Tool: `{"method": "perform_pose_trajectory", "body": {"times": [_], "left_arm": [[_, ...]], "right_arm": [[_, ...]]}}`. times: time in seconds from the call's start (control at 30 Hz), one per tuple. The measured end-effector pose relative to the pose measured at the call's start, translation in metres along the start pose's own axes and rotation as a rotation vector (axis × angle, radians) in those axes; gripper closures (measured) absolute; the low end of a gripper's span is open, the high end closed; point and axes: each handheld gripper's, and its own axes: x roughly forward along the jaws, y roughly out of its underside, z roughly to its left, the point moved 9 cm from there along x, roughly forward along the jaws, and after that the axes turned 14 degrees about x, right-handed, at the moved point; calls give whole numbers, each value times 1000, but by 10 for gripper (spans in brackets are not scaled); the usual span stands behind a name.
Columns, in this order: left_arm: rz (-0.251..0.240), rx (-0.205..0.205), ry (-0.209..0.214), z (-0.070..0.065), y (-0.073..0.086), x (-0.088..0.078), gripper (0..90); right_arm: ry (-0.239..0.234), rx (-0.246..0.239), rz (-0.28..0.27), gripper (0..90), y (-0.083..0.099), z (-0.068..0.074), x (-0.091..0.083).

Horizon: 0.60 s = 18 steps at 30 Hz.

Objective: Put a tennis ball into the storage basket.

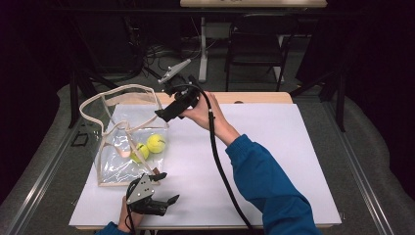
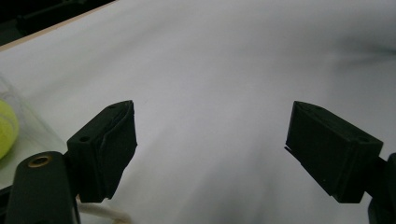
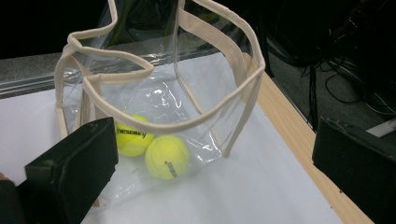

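A clear plastic tote bag (image 1: 119, 128) with beige trim (image 3: 211, 116) stands open on the left of the white table. Two yellow tennis balls (image 1: 156, 143) (image 1: 140, 152) lie inside it, touching each other (image 3: 166, 157) (image 3: 132, 135). My right gripper (image 1: 164, 113) (image 3: 215, 140) hovers open just above the bag's far right rim, jaws wide apart and empty. My left gripper (image 1: 166, 188) (image 2: 212, 121) rests open near the table's front edge, just right of the bag's near corner, with nothing between its jaws. One ball (image 2: 6, 129) shows at the left edge of the left gripper view.
A white sheet (image 1: 274, 147) covers the table, with a wooden edge (image 1: 254, 97) at the back. The right gripper's black cable (image 1: 220, 166) trails across the middle. A dark chair (image 1: 254, 44), a table leg and floor cables stand beyond the far edge.
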Motion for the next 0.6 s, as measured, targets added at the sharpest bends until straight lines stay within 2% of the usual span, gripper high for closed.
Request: {"method": "perform_pose_trajectory", "body": {"times": [0.1,0.33,0.6], "left_arm": [[1,-2,0,0,0,0,160],[-1,-4,-7,0,1,-1,160],[1,5,-8,0,1,-1,160]], "right_arm": [[3,6,-2,0,4,-4,-3],[30,23,5,0,23,-17,-14],[49,36,16,0,46,-27,-20]]}}
